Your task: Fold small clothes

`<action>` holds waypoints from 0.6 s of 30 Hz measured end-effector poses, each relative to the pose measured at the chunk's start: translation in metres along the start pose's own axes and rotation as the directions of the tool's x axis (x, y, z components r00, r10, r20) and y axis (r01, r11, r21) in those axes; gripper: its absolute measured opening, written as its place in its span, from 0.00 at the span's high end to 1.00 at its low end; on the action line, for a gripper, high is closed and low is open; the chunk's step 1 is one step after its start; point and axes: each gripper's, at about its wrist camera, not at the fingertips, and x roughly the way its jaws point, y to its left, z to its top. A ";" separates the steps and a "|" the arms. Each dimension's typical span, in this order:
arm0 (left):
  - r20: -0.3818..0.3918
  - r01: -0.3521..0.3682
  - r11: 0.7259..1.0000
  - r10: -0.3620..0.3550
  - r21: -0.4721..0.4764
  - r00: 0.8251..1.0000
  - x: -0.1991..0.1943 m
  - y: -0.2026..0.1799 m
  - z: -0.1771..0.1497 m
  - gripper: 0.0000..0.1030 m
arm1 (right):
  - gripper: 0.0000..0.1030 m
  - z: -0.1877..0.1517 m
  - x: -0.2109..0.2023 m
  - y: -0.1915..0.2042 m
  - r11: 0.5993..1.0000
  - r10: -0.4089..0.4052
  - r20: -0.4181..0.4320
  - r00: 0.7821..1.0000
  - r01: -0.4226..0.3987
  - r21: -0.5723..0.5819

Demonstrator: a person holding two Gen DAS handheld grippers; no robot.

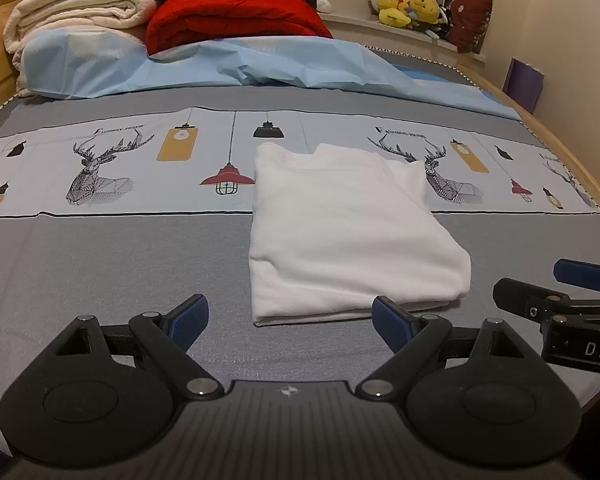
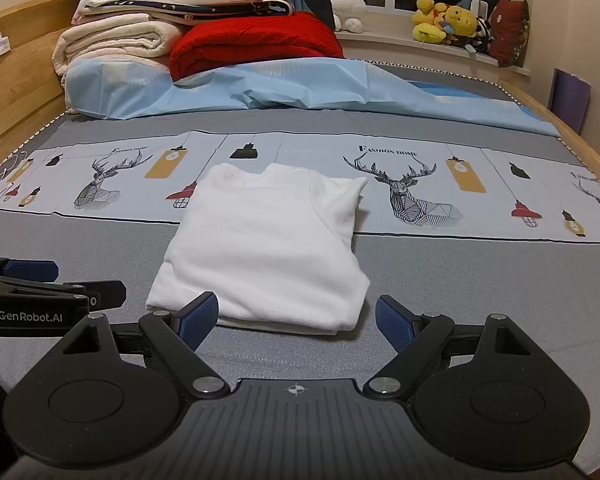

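Note:
A white garment (image 1: 348, 232) lies folded into a rough rectangle on the grey bedsheet; it also shows in the right wrist view (image 2: 268, 252). My left gripper (image 1: 290, 324) is open and empty, just short of the garment's near edge. My right gripper (image 2: 296, 322) is open and empty, also just before the near edge. The right gripper (image 1: 572, 292) shows at the right edge of the left wrist view; the left gripper (image 2: 40, 284) shows at the left edge of the right wrist view. Neither touches the cloth.
The bed (image 1: 100, 264) has a grey sheet with a deer and lamp print band. Folded blankets (image 1: 76, 12), a red quilt (image 1: 236, 16) and a light blue cover (image 1: 260, 68) lie at the far end. Plush toys (image 1: 408, 4) sit on the sill. A wooden headboard (image 2: 16, 80) runs along the left.

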 end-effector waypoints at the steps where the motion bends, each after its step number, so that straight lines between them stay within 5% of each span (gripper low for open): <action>1: 0.001 0.000 1.000 0.000 0.002 1.000 0.000 0.000 0.000 0.11 | 0.16 0.000 0.000 0.000 1.000 0.000 0.000 1.000 0.000 -0.001; 18: 0.014 0.003 1.000 -0.003 0.020 1.000 -0.002 -0.001 0.000 0.11 | 0.16 0.000 0.000 0.000 1.000 0.000 -0.001 1.000 0.000 -0.001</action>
